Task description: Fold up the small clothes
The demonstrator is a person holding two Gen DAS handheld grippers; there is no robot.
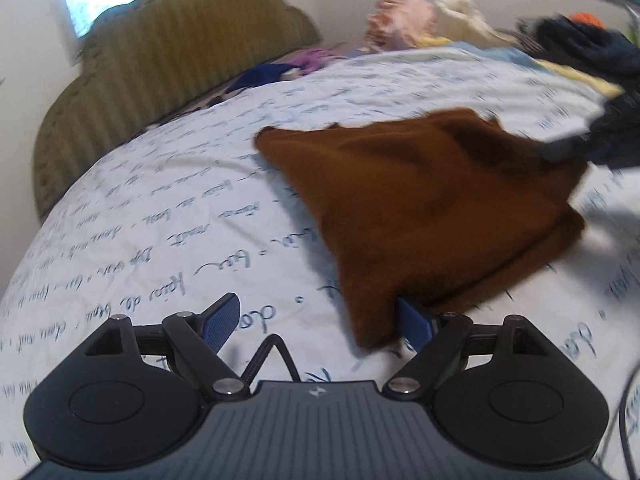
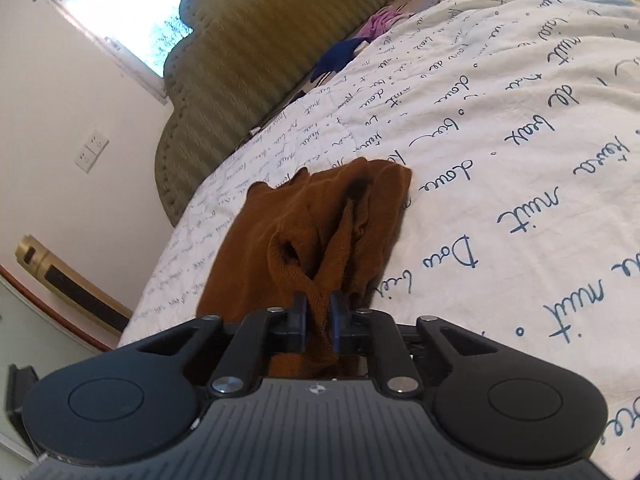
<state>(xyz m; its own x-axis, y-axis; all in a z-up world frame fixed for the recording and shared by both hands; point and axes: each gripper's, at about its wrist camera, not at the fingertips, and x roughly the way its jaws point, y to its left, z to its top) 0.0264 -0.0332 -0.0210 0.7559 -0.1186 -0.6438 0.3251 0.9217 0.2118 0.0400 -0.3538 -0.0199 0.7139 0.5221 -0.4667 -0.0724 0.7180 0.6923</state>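
Nearest the left wrist camera is the left hand-held gripper, its jaws spread wide above the bed, whose white cover is printed with blue script. A pointed near corner of the brown garment hangs down between those jaws, close against the right-hand finger and well clear of the left-hand one, so nothing is pinched there. The garment lies mostly flat on the cover, spreading from that corner away to the far right, its long axis running diagonally from near left to far right. At its far right end the right hand-held gripper has its jaws drawn narrow on a bunched fold of the cloth, which rises in ridges just ahead of the pads. So the right side already holds one end, and the left is the one nearer the free corner; judging by this, the next move depends on the left jaws closing on that corner, which sits slightly right of their centre line. Loose clothes are heaped at the far side, beside a padded green headboard.
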